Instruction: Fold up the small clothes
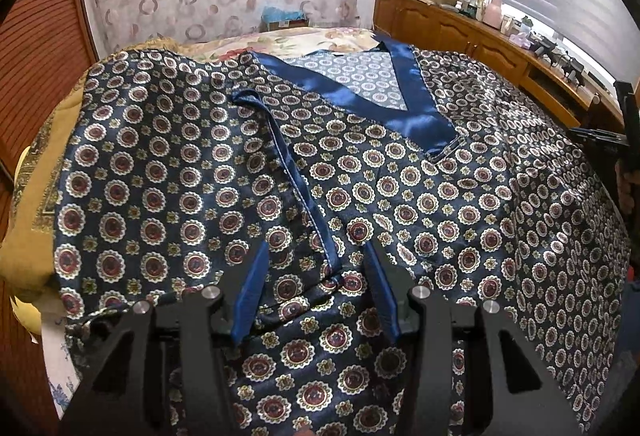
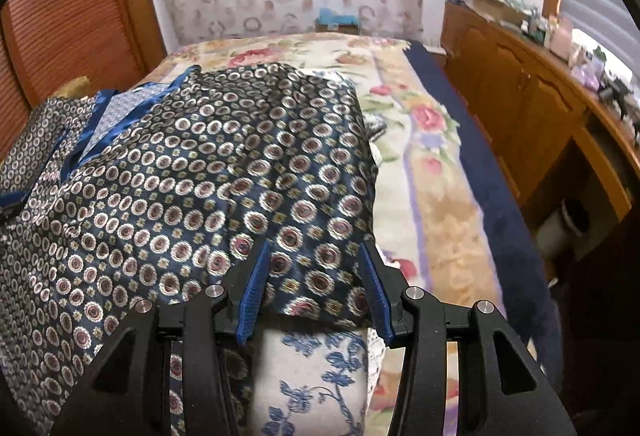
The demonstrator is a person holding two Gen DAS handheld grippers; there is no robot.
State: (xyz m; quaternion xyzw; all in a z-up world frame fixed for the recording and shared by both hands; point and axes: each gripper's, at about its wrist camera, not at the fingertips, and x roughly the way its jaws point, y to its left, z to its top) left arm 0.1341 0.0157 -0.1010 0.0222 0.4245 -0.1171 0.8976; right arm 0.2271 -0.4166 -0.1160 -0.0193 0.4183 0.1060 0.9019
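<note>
A navy satin top (image 1: pixel 400 188) with red-and-cream medallions and a plain blue V-neck band (image 1: pixel 416 104) lies spread face up on the bed. Its left sleeve is folded in over the body, the blue-edged cuff (image 1: pixel 248 100) near the collar. My left gripper (image 1: pixel 316 256) is open, its blue pads straddling the folded sleeve's hem. In the right wrist view the same top (image 2: pixel 208 172) fills the left half. My right gripper (image 2: pixel 314 252) is open, its fingers straddling the garment's lower right corner (image 2: pixel 320 300) at the edge.
A floral bedspread (image 2: pixel 432 172) covers the bed, with a blue-and-white cushion (image 2: pixel 316 376) under the right gripper. A wooden cabinet (image 1: pixel 472 32) with clutter runs along the right under window blinds. A wooden louvred door (image 2: pixel 68 20) stands left. A yellow cushion (image 1: pixel 32 236) lies left.
</note>
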